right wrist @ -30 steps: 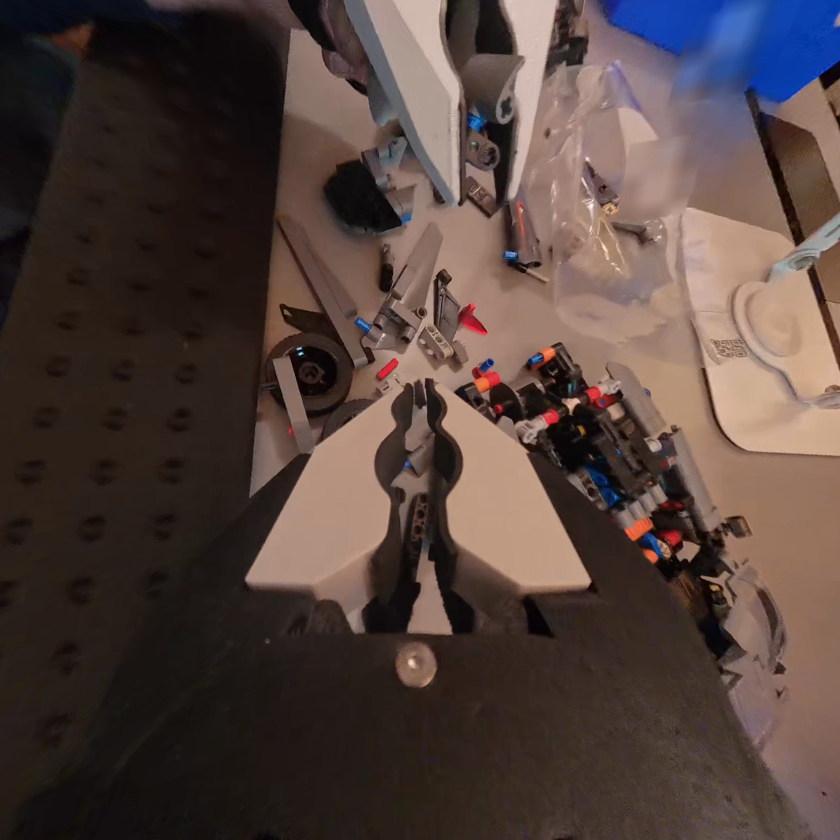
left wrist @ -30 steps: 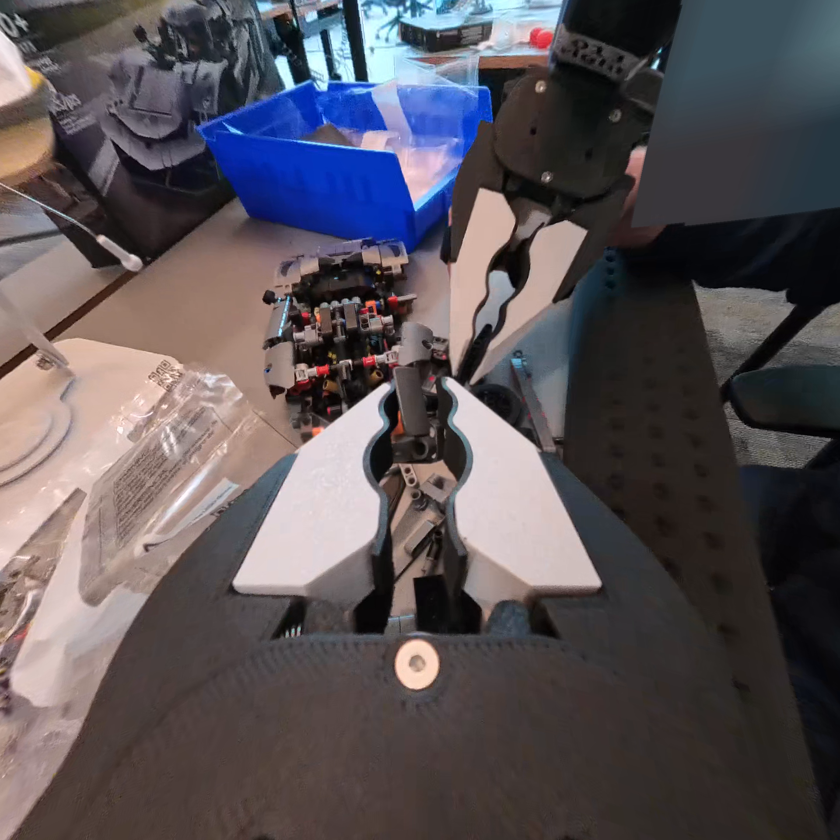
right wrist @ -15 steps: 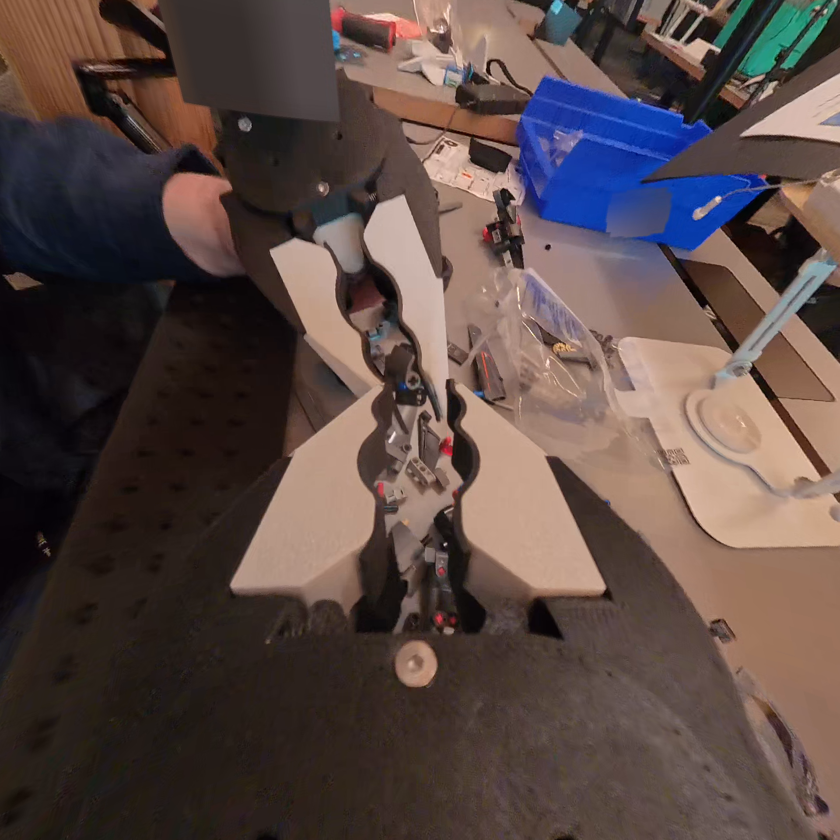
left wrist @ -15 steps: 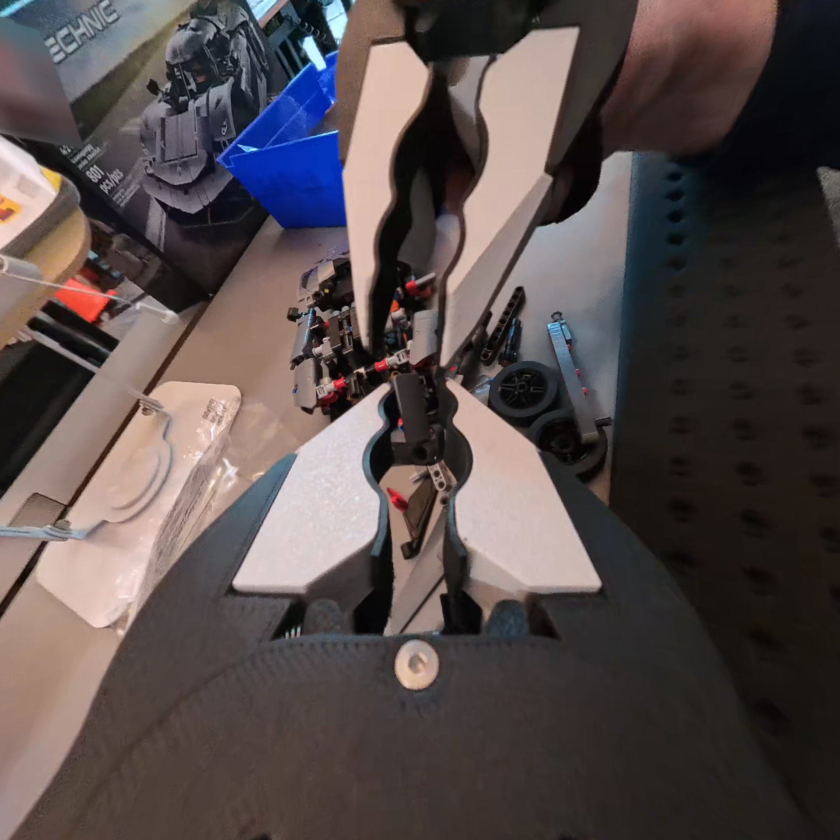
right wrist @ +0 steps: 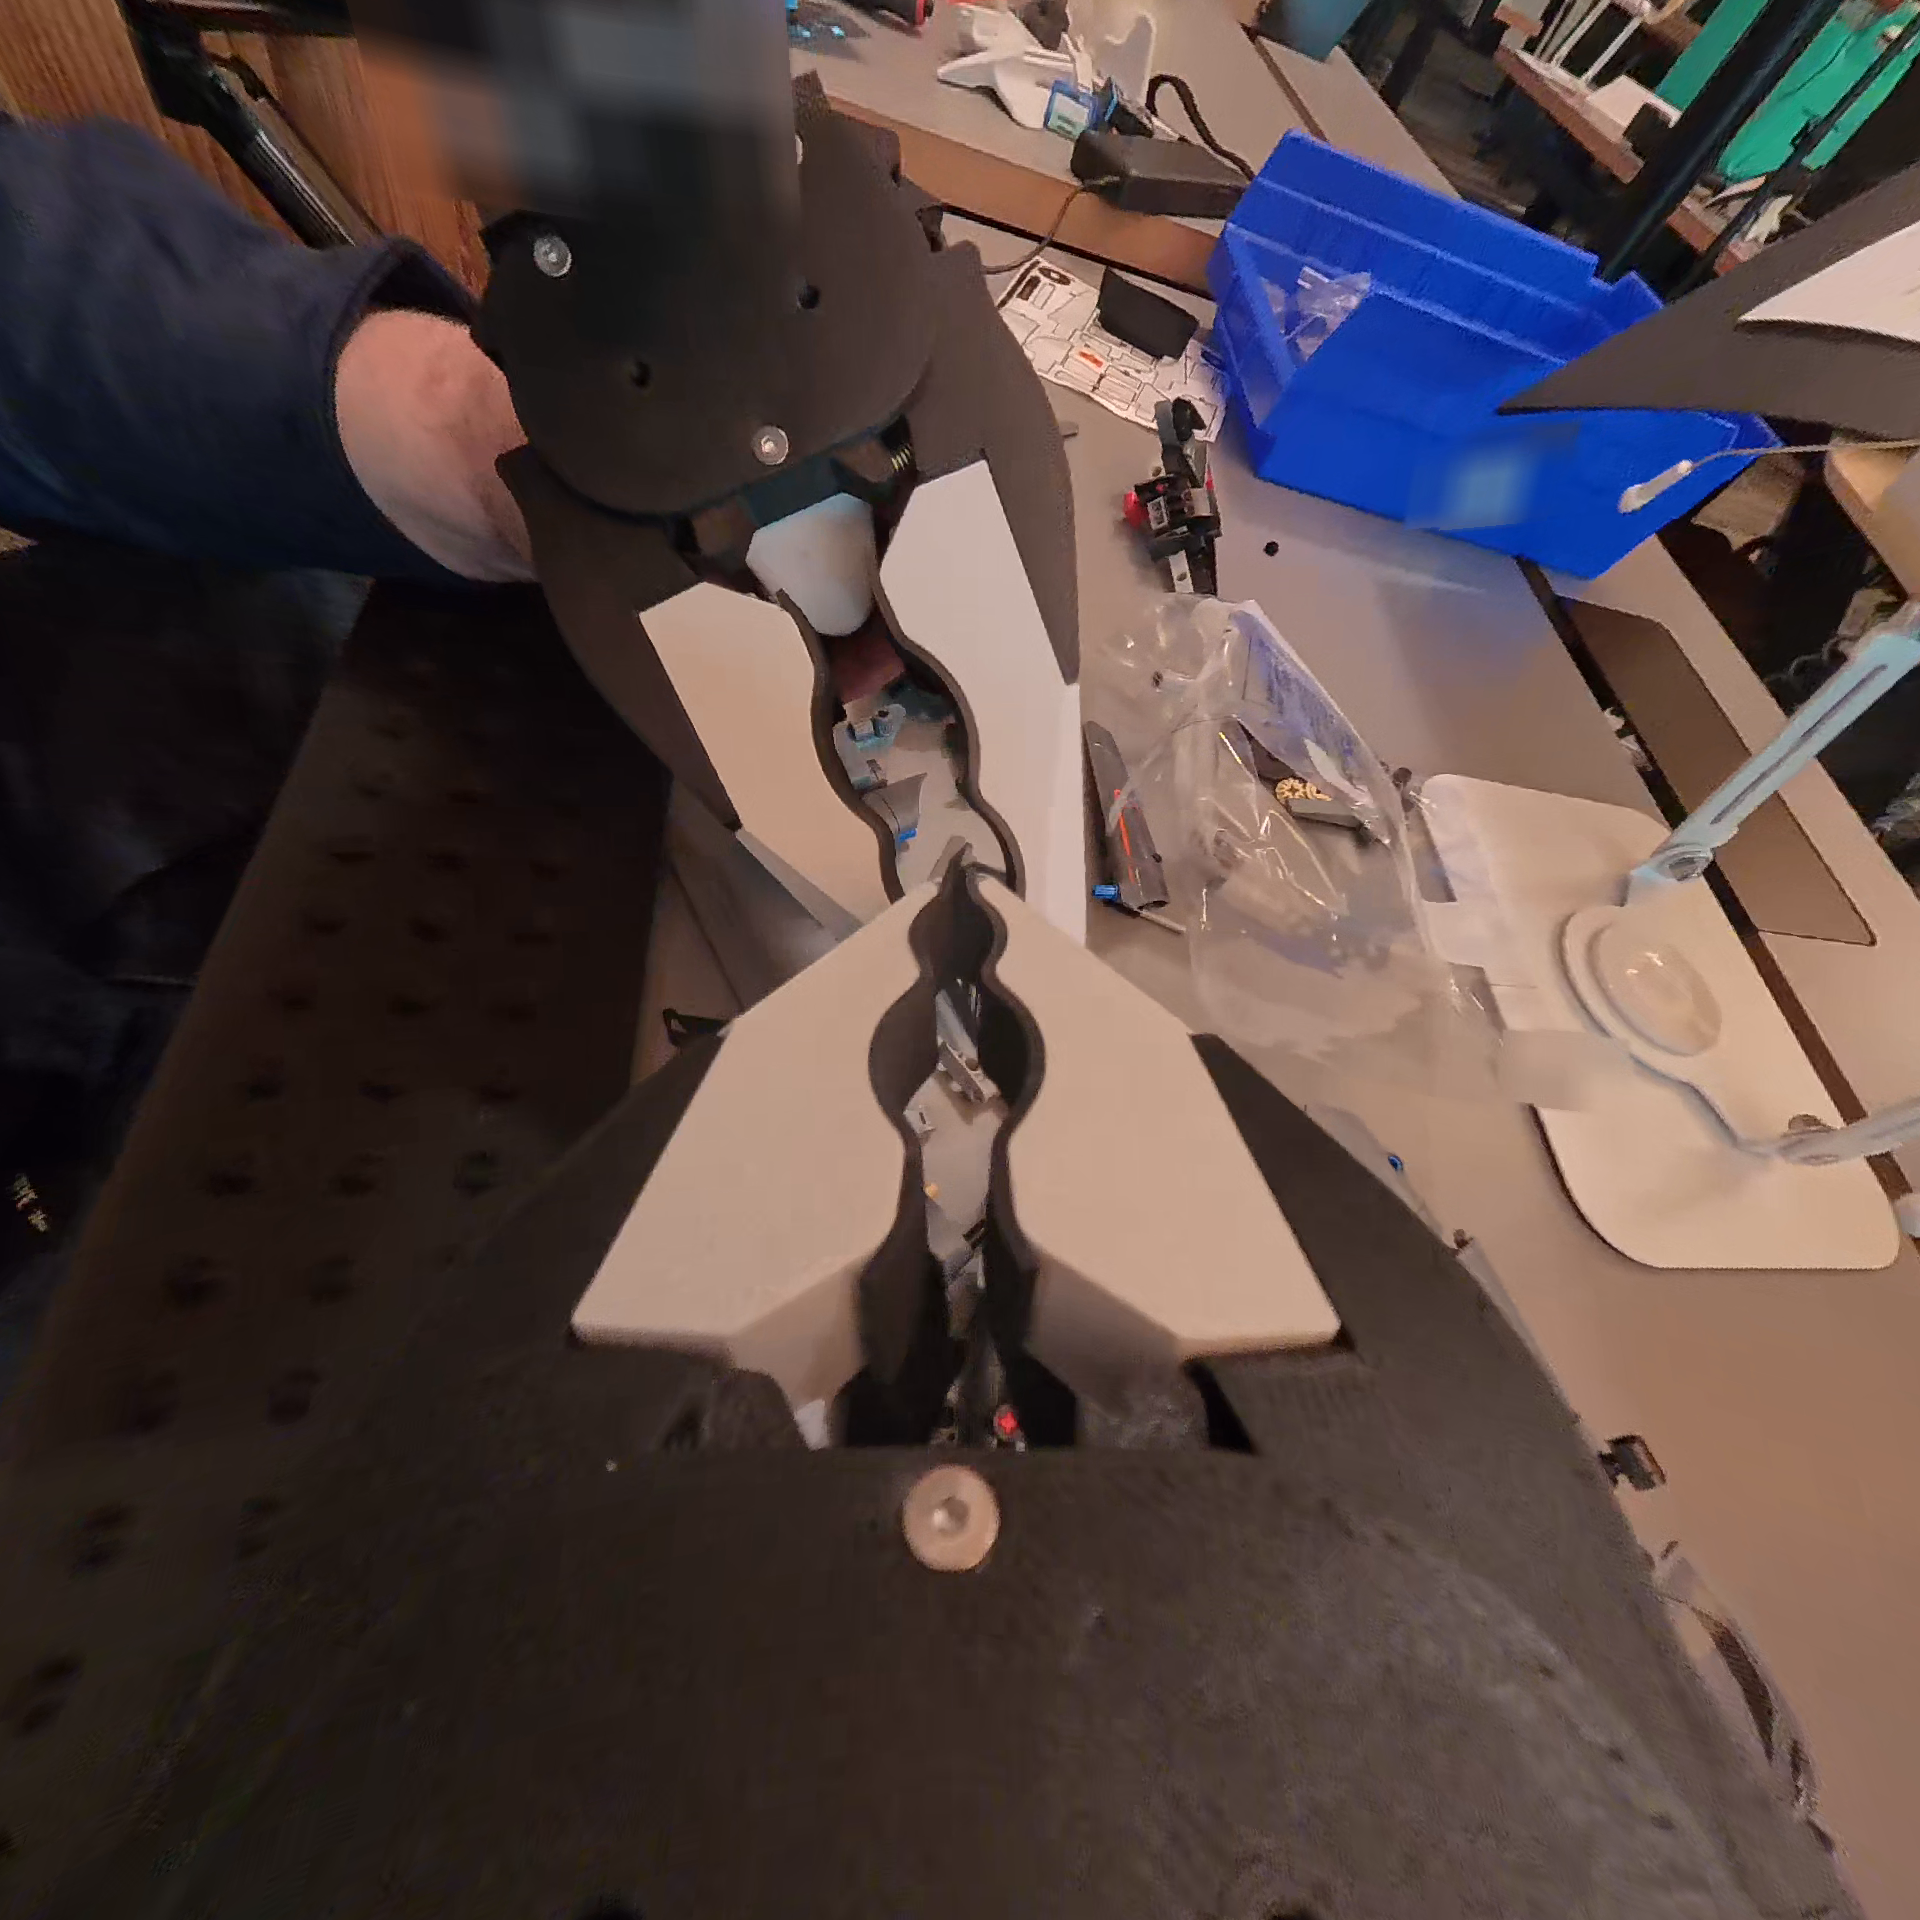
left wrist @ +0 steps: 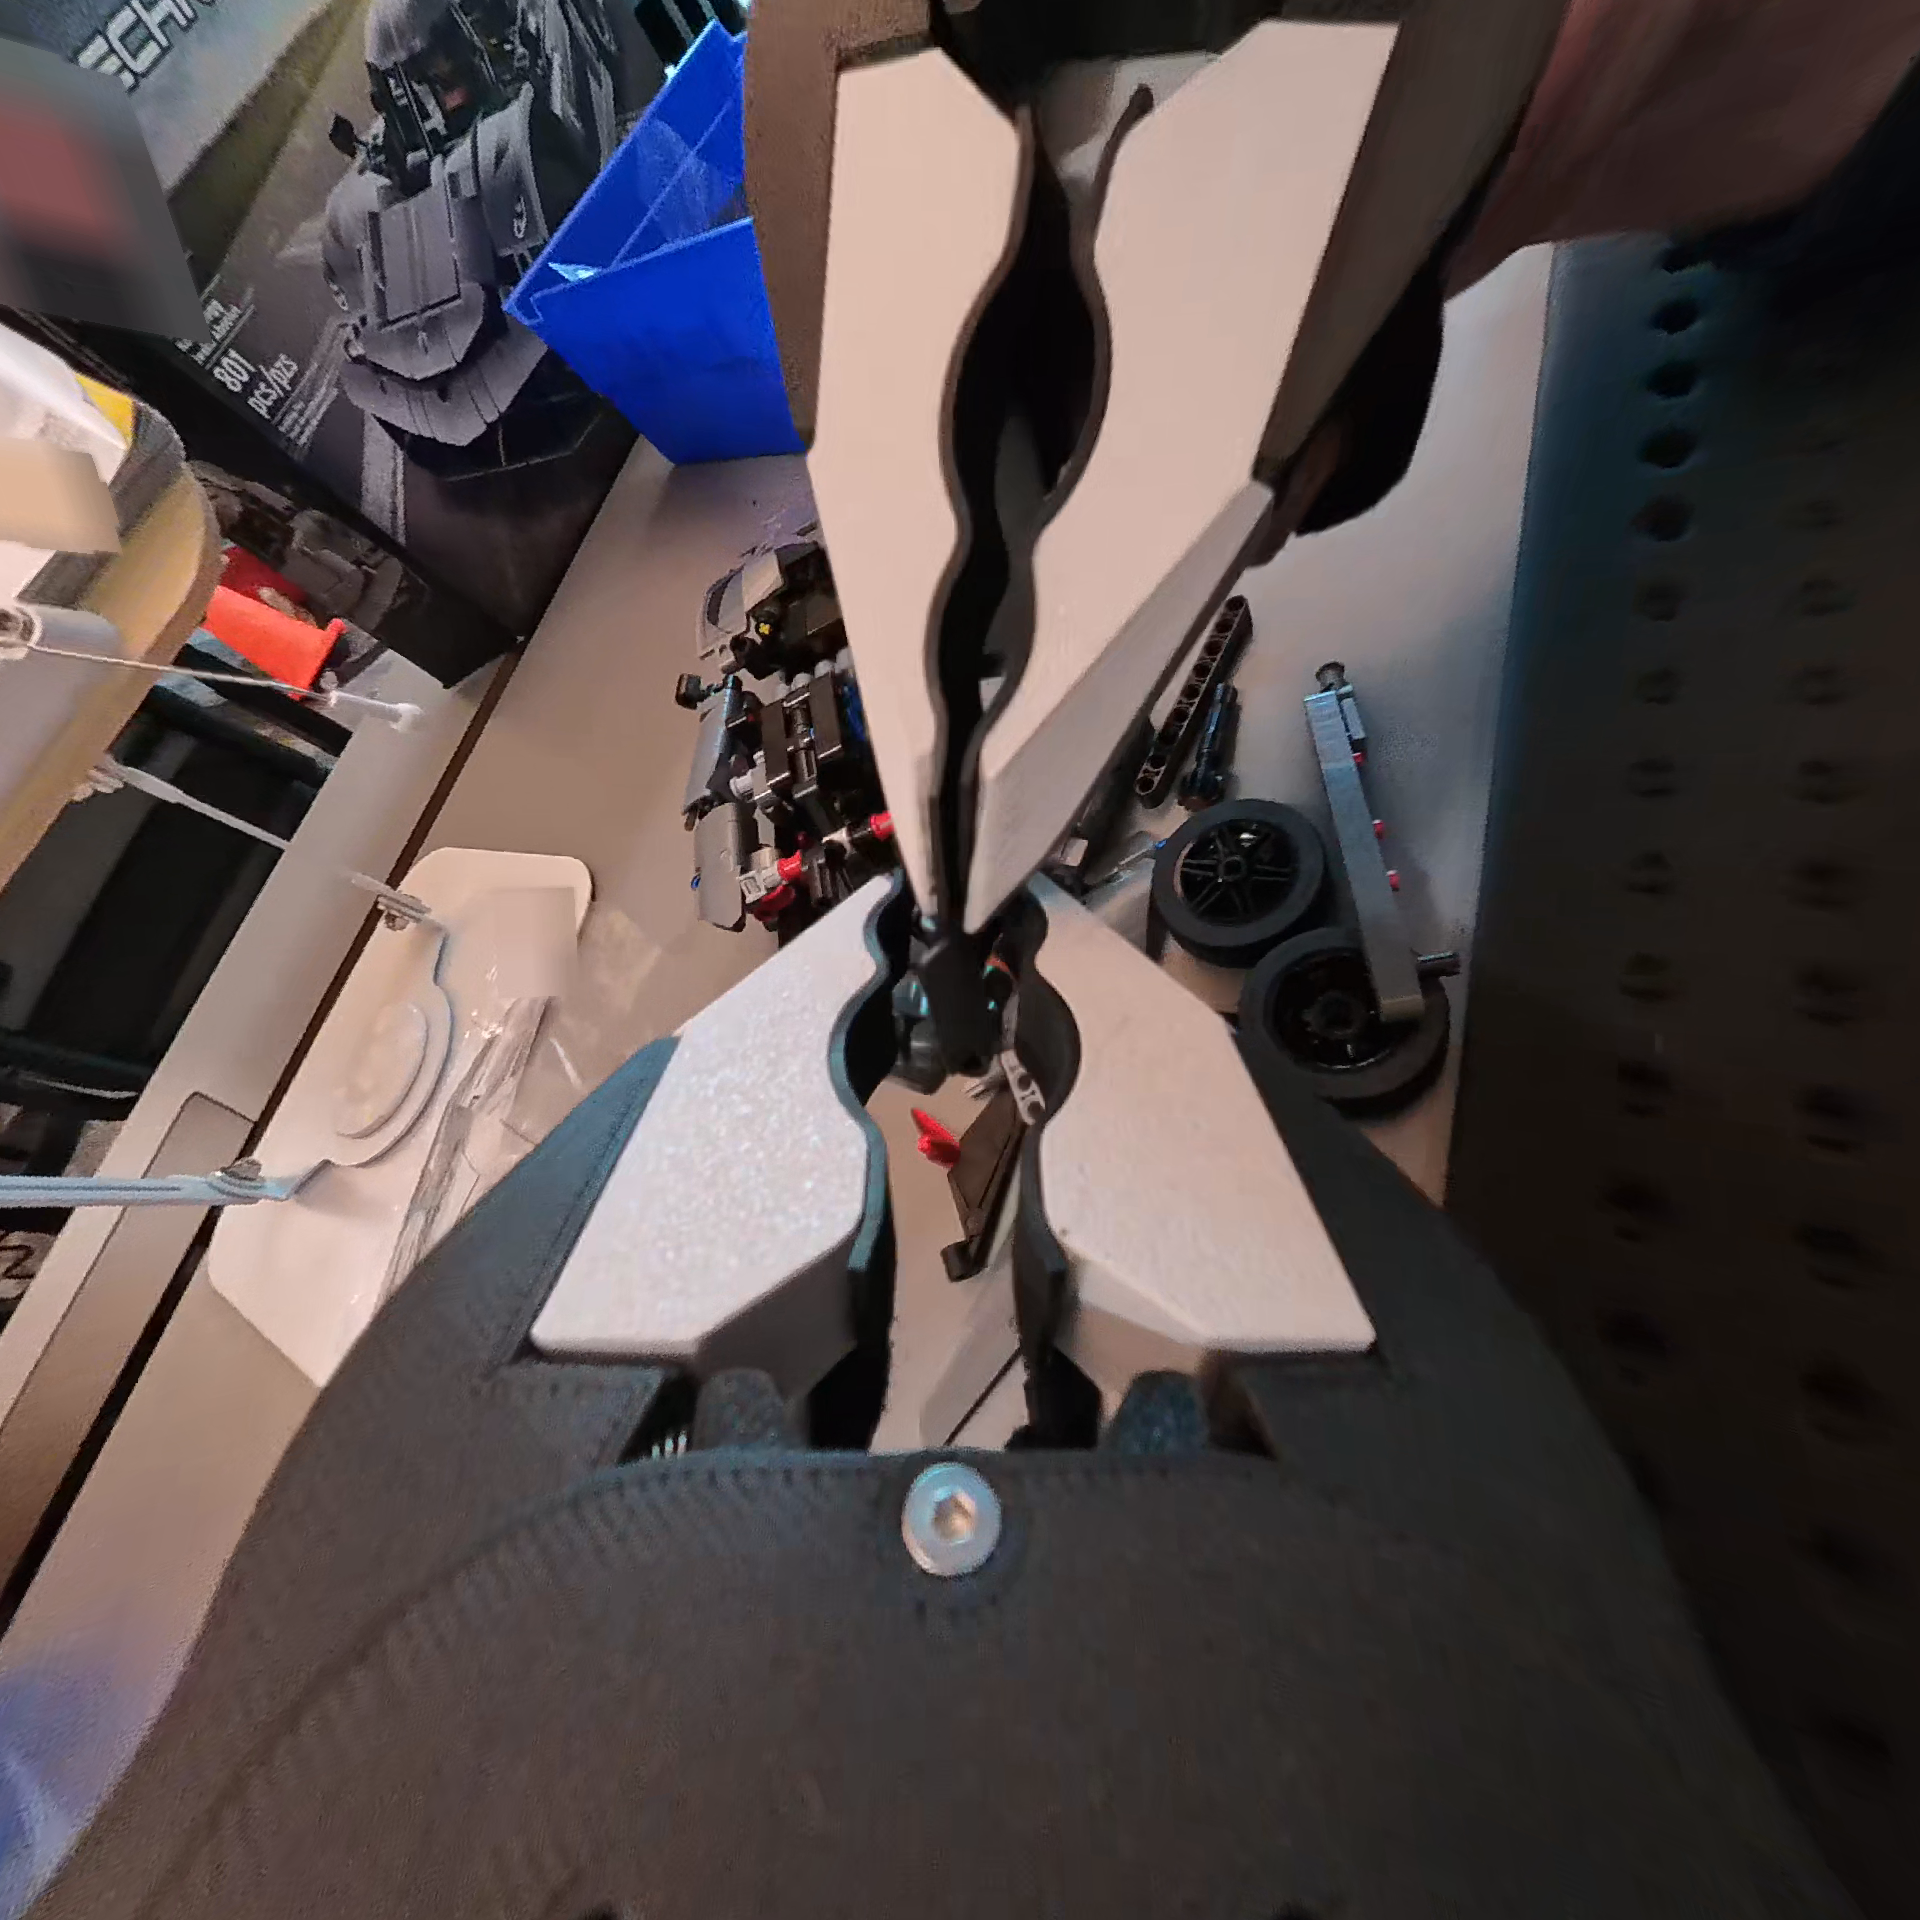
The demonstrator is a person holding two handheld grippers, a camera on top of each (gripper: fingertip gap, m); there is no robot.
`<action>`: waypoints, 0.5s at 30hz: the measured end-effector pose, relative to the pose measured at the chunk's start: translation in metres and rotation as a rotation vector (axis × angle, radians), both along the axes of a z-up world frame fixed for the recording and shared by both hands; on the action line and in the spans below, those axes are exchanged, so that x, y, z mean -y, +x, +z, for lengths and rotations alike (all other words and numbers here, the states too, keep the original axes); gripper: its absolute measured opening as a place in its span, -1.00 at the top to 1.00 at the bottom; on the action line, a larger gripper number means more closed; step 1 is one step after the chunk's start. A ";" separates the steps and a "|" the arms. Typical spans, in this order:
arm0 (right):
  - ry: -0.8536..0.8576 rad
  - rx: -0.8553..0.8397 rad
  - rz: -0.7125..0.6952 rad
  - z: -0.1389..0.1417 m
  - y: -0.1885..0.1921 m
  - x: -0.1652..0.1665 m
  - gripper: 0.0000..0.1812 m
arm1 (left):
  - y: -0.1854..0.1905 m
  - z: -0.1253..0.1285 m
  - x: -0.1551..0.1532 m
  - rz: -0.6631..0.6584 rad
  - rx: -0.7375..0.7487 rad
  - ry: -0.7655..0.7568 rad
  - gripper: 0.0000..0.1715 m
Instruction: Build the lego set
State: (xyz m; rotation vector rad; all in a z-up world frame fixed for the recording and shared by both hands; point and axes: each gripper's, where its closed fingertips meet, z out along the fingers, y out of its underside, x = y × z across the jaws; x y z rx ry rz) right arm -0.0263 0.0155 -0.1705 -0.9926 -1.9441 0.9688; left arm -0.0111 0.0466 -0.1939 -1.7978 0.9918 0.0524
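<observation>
Printed dark set box (left wrist: 343, 260) behind; both grippers' jaws pinch one small dark piece (left wrist: 956, 997) between them.

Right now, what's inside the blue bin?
Clear plastic bags stick up inside the blue bin. The bin's walls hide its bottom, so anything lying under the bags cannot be seen.

A lab or workshop room is showing here: long grey worktables (right wrist: 1382, 665) are running off ahead of the right claw, with a blue parts bin (right wrist: 1423, 374) sitting beyond it to the right. A white-based stand (right wrist: 1704, 1132) is standing further right, cables and a black adapter (right wrist: 1153, 171) are lying ahead, and a perforated black board (right wrist: 343, 997) is stretching along its left.
</observation>
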 end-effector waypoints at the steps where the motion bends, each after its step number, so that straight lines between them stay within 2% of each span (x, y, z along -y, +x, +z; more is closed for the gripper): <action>1: -0.002 0.012 -0.001 -0.002 -0.001 0.001 1.00 | 0.000 0.001 0.000 0.000 -0.018 0.012 0.84; 9: 0.030 0.032 -0.024 -0.002 0.005 -0.007 1.00 | -0.004 -0.001 -0.002 0.014 -0.044 0.015 0.84; 14: -0.109 -0.012 -0.086 0.009 0.009 -0.026 0.97 | -0.009 0.018 0.001 0.001 0.166 0.015 0.84; 15: -0.125 -0.005 -0.099 0.007 0.008 -0.029 0.82 | -0.008 0.024 0.002 -0.016 0.234 0.015 0.84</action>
